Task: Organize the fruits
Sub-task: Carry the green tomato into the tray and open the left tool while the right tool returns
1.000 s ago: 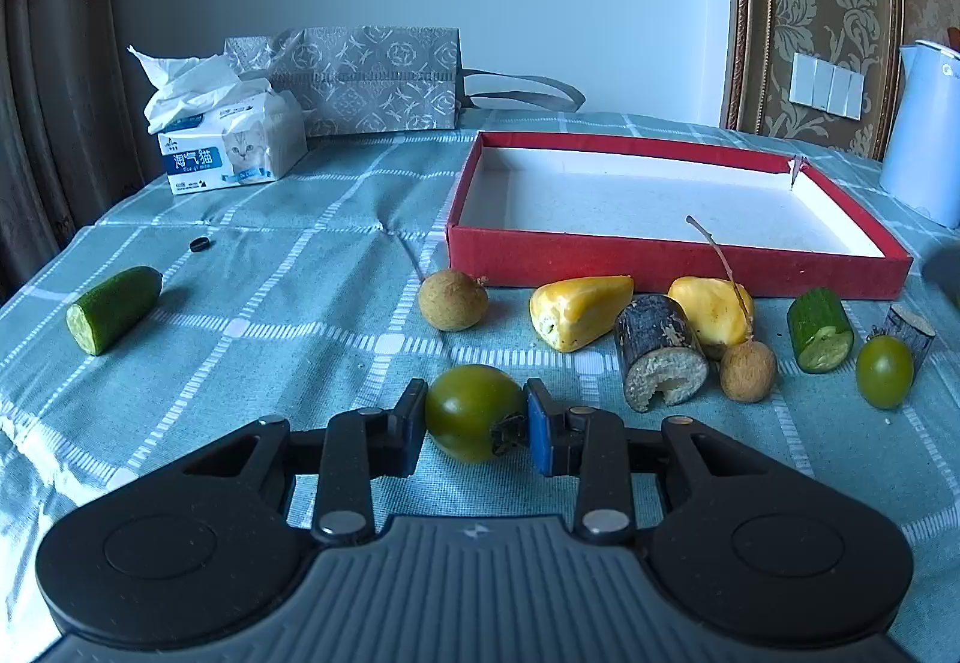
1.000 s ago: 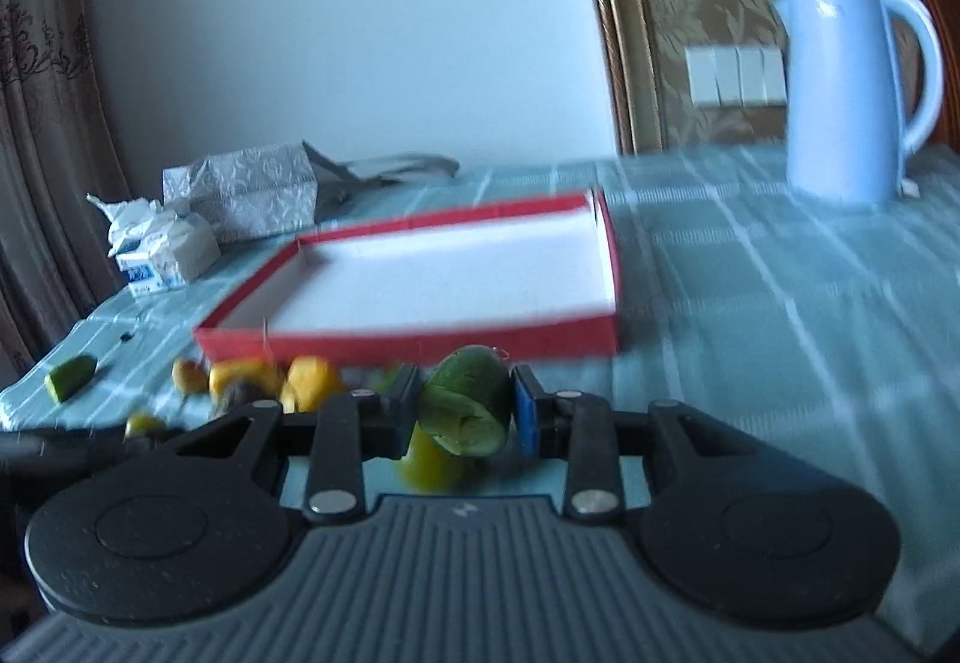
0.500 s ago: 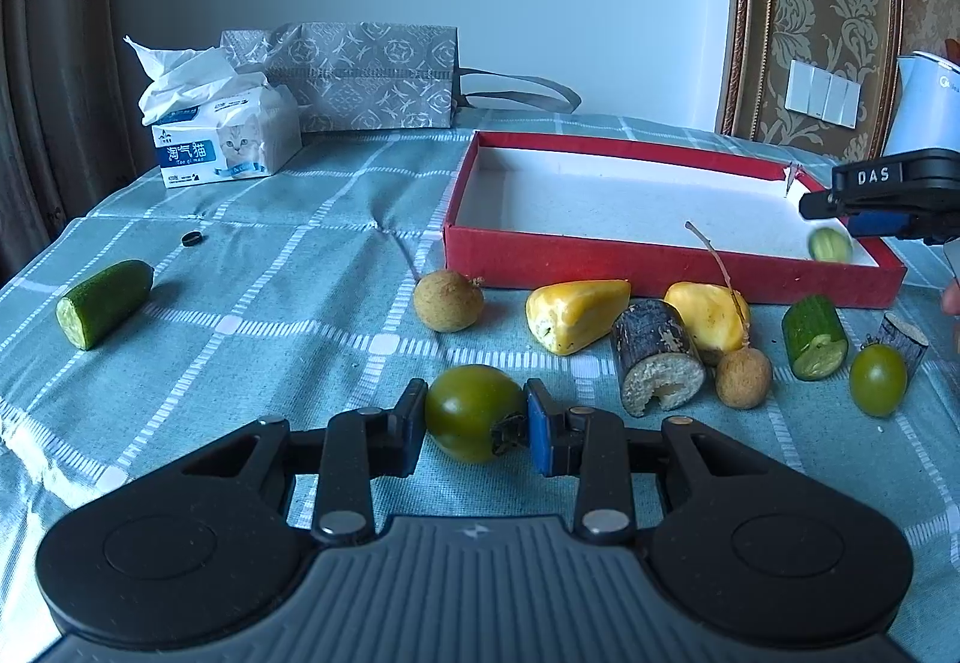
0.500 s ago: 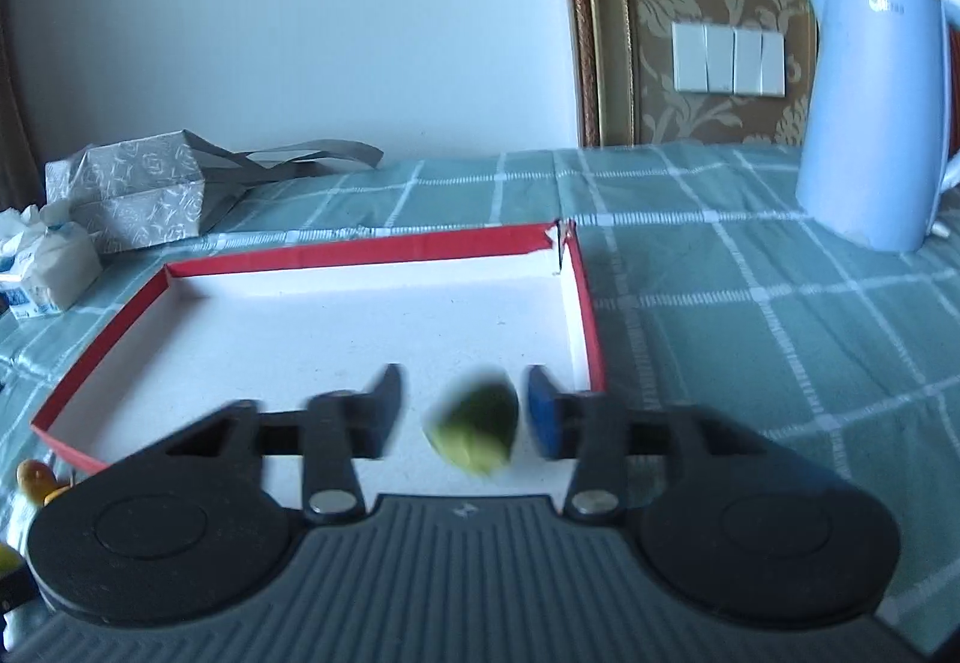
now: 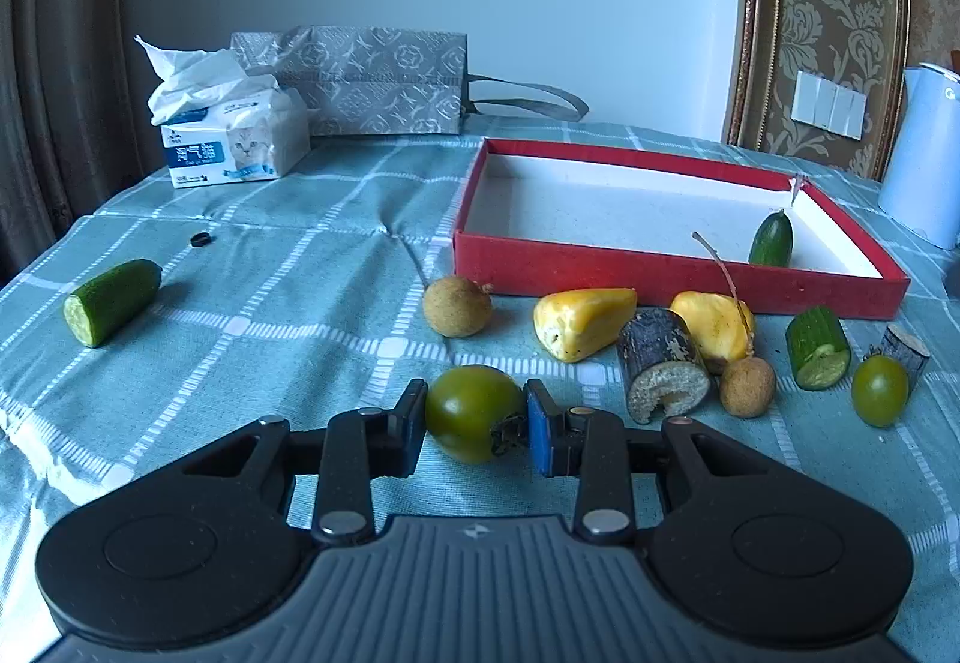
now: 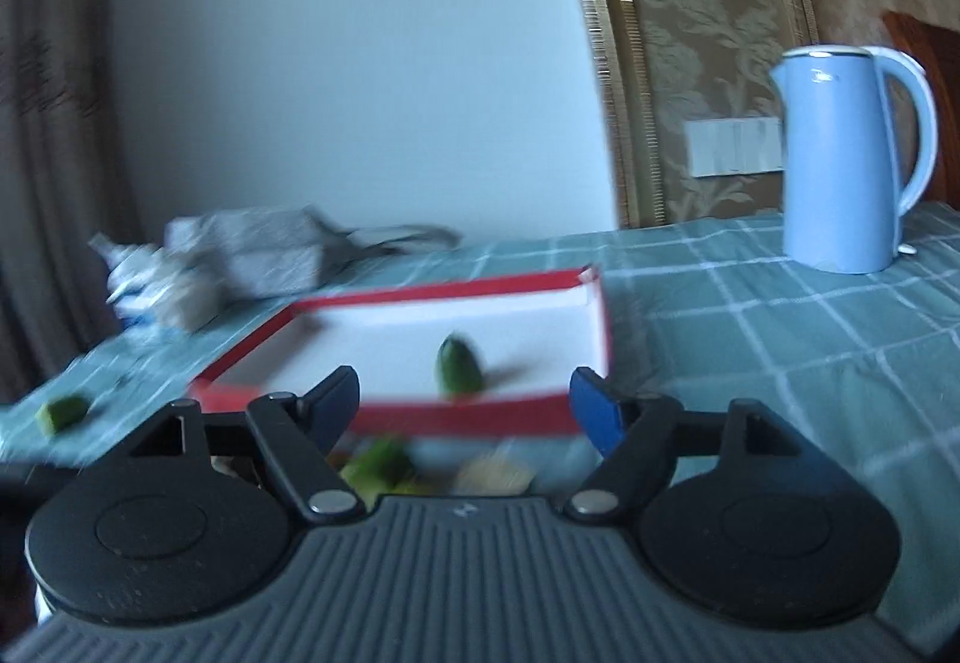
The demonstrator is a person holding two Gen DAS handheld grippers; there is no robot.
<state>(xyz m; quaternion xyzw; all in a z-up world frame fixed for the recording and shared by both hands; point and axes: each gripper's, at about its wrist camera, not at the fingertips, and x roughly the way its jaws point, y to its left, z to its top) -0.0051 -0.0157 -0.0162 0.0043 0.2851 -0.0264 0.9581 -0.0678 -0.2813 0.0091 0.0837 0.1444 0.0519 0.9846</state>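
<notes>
Sorting: fruit pieces into the red box [image 5: 672, 276].
Change: cucumber tip [image 5: 771, 241], a second ago in the right tongs [image 6: 465, 402], now stands in the box's right corner.
Right tongs: jaws just opened wide, nothing between them, pulled back short of the box.
Left tongs [image 5: 477, 420]: narrow, clamped on a green tomato [image 5: 474, 411] at the cloth.
Outstanding: other pieces on the cloth before the box.
Meaning: one piece delivered; tomato likely next.

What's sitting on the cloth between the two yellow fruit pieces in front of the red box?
In the left wrist view, a dark stubby stem piece with a pale cut end lies between the two yellow pieces, slightly nearer the camera.
</notes>
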